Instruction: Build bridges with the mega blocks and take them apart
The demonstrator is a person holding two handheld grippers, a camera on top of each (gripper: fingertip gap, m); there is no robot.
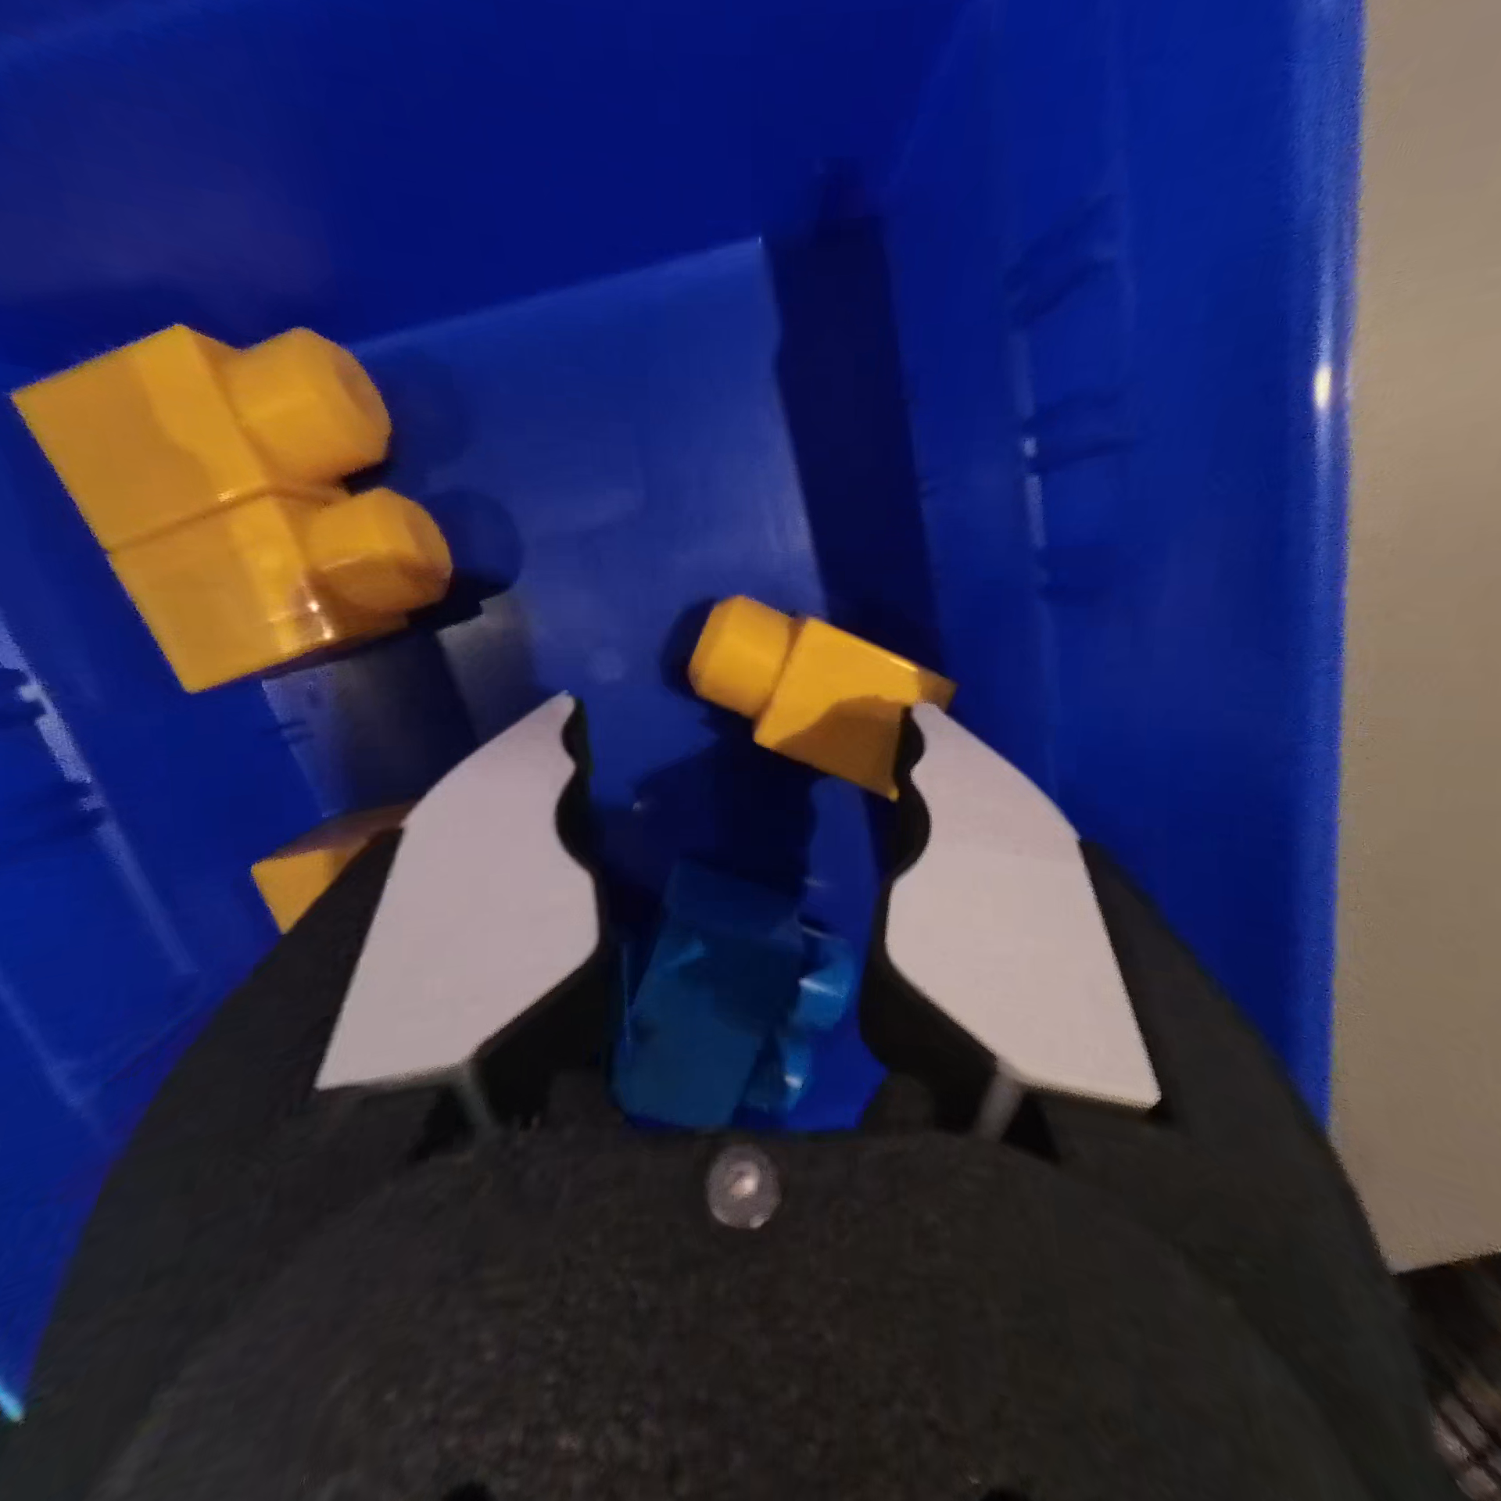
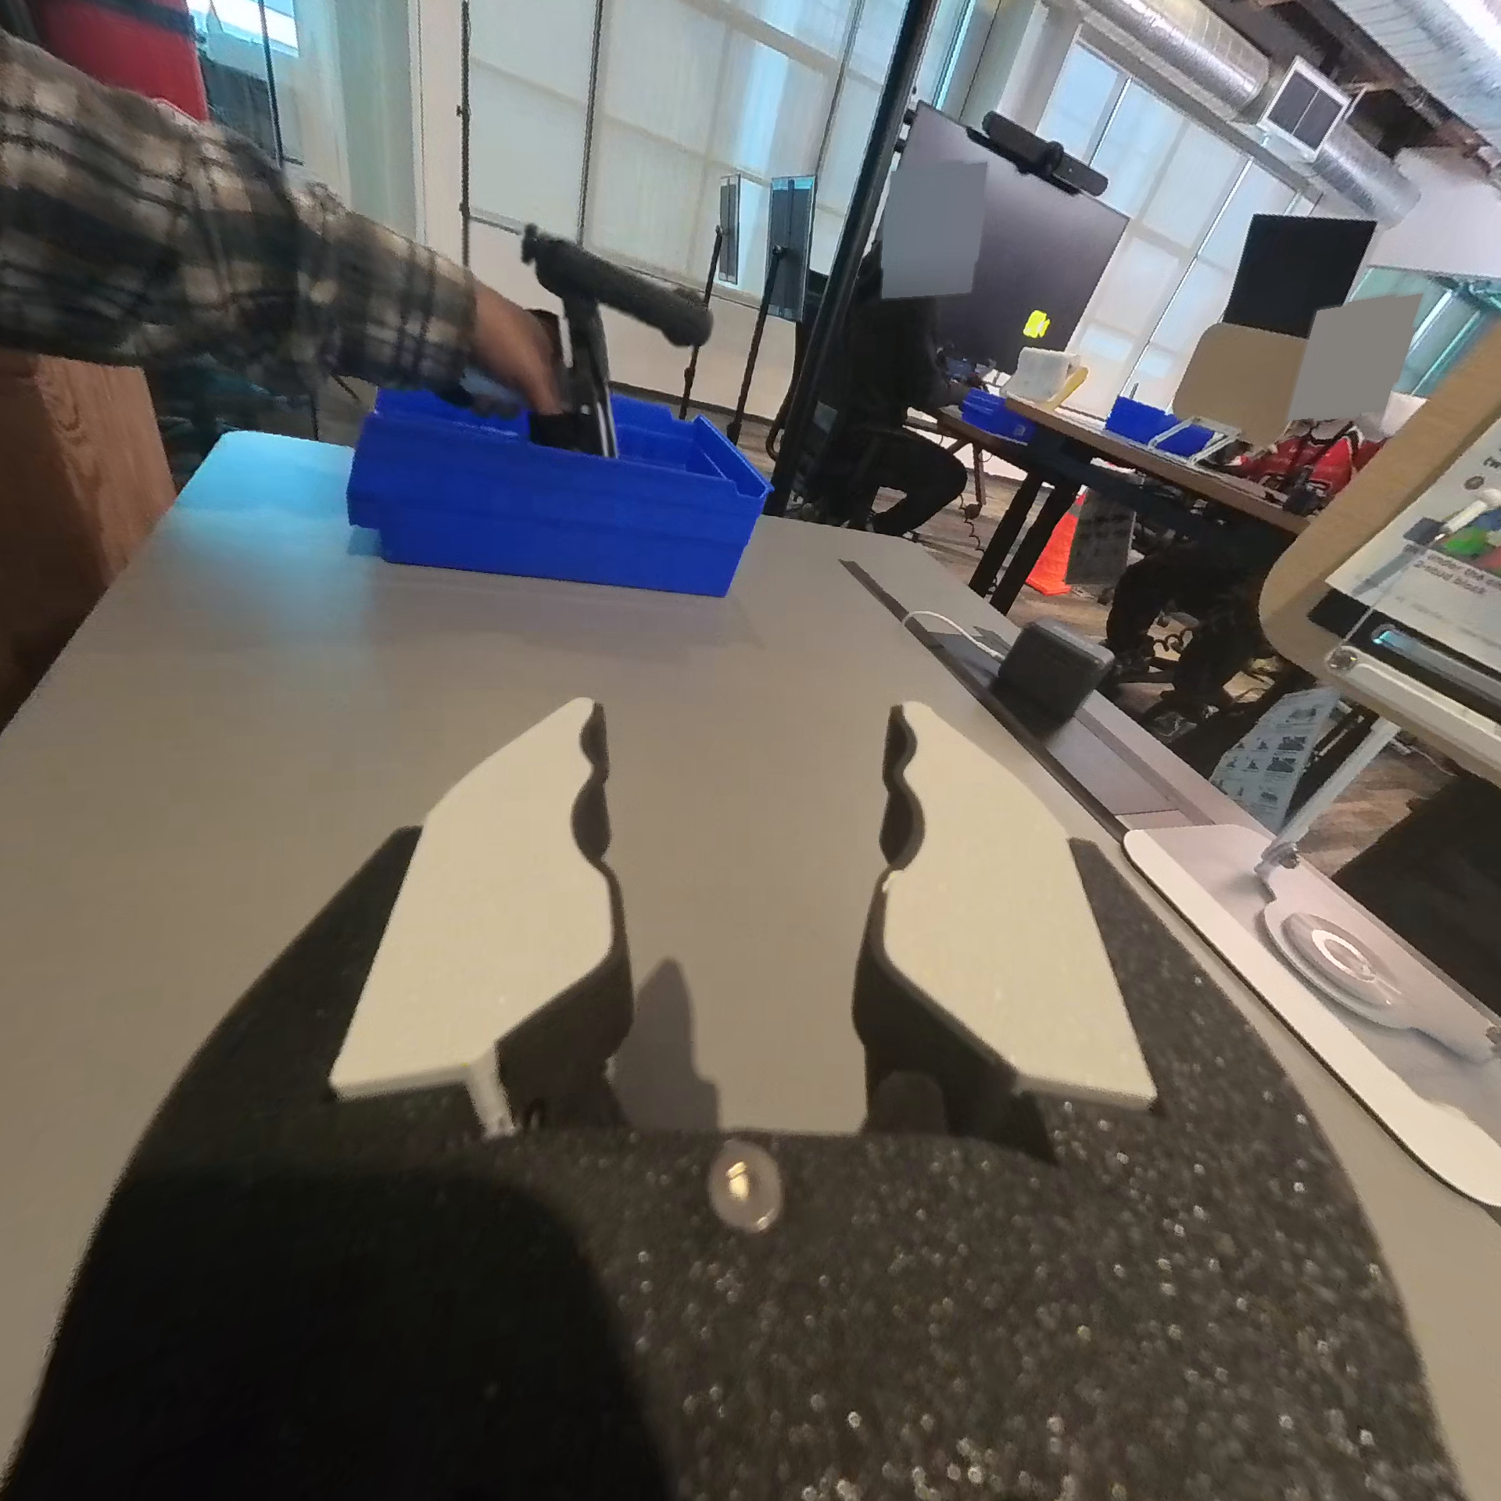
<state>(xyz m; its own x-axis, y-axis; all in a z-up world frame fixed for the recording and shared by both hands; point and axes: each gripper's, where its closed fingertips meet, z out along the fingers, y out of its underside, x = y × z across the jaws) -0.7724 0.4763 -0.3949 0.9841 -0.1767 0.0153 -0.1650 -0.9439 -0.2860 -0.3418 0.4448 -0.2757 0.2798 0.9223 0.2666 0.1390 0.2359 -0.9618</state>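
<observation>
While the grey tabletop (image 2: 325, 731) is bare near the right gripper (image 2: 743, 723), jaws spread, the blue plastic bin (image 2: 552, 503) sits far left. Left gripper (image 1: 739, 715), spread, is inside it above a blue block (image 1: 698, 1031); small yellow block (image 1: 812, 690) touches its right fingertip, two-stud yellow block (image 1: 219, 503) left.

The left gripper (image 1: 739, 715) sits down inside the blue bin (image 1: 1056, 406), jaws spread. The bin's wall closes off its 3 o'clock side, and an inner ridge (image 1: 845, 390) rises at 12. A small yellow block (image 1: 820, 698) touches the fingertip at 1 o'clock; a larger yellow block (image 1: 227, 503) blocks 10 o'clock. A blue block (image 1: 715, 1007) lies between the fingers. The right gripper (image 2: 743, 715) hovers over bare grey table (image 2: 325, 690); the bin (image 2: 560, 512) stands well apart at 11 o'clock, a dark box (image 2: 1052, 670) at 2.
</observation>
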